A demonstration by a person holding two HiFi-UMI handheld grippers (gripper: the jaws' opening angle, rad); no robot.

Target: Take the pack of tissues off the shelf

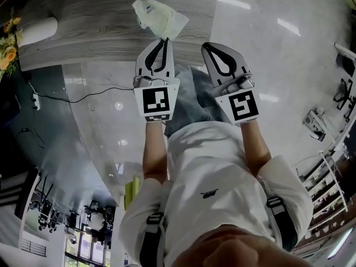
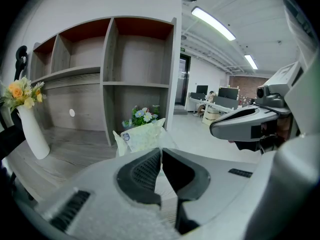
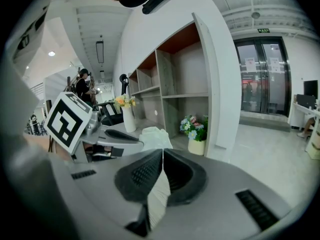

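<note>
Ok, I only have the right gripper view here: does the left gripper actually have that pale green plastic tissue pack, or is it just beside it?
Observer: It has it. The left gripper view shows the left gripper with its jaws closed on the lower edge of the pale green plastic tissue pack.
Operator: And is the pack out of the compartments?
Observer: Yes. In the head view it sits above the grey wood-grain ledge, near the front edge. I can't judge whether it touches the ledge.
</note>
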